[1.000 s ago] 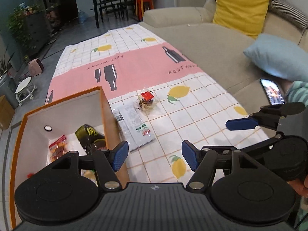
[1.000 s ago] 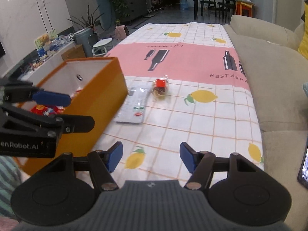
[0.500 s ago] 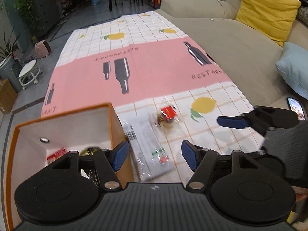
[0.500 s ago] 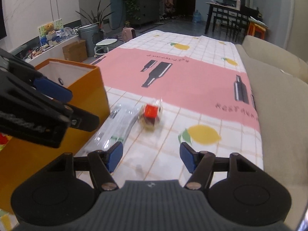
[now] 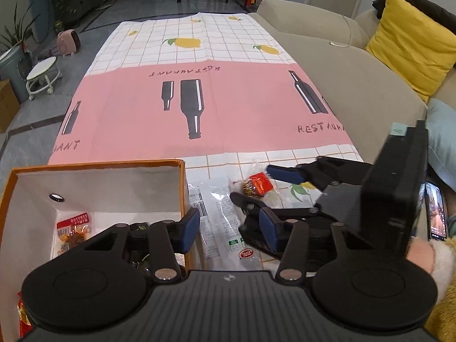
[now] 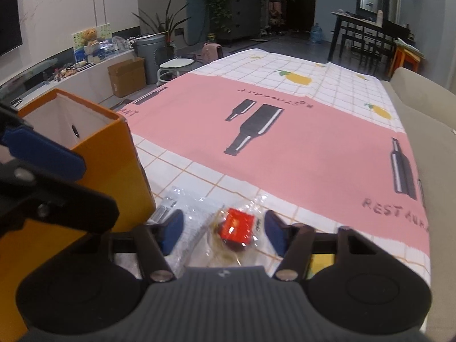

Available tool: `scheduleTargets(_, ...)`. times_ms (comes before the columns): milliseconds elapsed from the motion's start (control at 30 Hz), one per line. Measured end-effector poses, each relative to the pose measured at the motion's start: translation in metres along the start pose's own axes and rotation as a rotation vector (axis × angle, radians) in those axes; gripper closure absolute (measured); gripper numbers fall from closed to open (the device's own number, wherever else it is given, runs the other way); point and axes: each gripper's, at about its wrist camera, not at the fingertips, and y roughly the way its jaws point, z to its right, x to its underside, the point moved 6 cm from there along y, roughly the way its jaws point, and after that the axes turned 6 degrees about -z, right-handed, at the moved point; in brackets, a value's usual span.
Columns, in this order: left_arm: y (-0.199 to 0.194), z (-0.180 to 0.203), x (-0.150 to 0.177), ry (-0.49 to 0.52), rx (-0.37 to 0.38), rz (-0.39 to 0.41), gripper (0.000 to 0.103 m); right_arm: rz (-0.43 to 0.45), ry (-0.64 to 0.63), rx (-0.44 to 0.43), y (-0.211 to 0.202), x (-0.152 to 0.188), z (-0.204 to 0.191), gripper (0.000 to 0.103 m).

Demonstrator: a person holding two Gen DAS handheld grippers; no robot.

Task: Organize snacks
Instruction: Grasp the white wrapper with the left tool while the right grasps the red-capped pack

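Crinkly clear snack pkt (image 6: 235,229) w/ red label, beside orange box (image 6: 94,154).

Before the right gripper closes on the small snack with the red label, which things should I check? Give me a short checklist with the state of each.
1. Red-label snack sits between the right gripper pads: ok.
2. Jaws, which have just been closing, do not press on it yet: ok.
3. Flat clear packet lies close under the left pad; risk of catching it: not ok.
4. Orange box is open with room inside: ok.
5. Left gripper is empty, over the packet: ok.
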Motion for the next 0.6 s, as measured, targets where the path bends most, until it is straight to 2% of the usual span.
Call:
scheduleTargets(100, 0.0, 0.001, -0.001, -0.011, 0.011, -0.002, 0.048, 0.013, -0.011, 0.027, 0.002, -0.003, 0.0, 0.071)
scheduleTargets(300, 0.007, 0.014, -0.002, -0.044, -0.007, -0.022, 0.049, 0.002, 0.004, 0.033, -0.01, 0.007, 0.012, 0.077)
scheduleTargets(333, 0.009, 0.017, -0.001, -0.047, -0.014, -0.026, 0.049, 0.001, 0.003, 0.037, -0.015, 0.011, 0.013, 0.083)
scheduleTargets(467, 0.024, 0.033, 0.0, -0.05, -0.079, -0.063, 0.047, -0.017, 0.031, 0.068, -0.037, 0.031, 0.029, 0.086)
scheduleTargets(500, 0.03, 0.038, 0.0, -0.051, -0.101, -0.075, 0.046, -0.016, 0.041, 0.066, -0.043, 0.037, 0.033, 0.089)
scheduleTargets(533, 0.036, 0.042, 0.001, -0.052, -0.123, -0.086, 0.044, -0.013, 0.05, 0.064, -0.048, 0.042, 0.037, 0.103)
scheduleTargets(600, 0.048, 0.05, 0.002, -0.056, -0.149, -0.114, 0.042, -0.014, 0.075, 0.065, -0.058, 0.049, 0.045, 0.103)
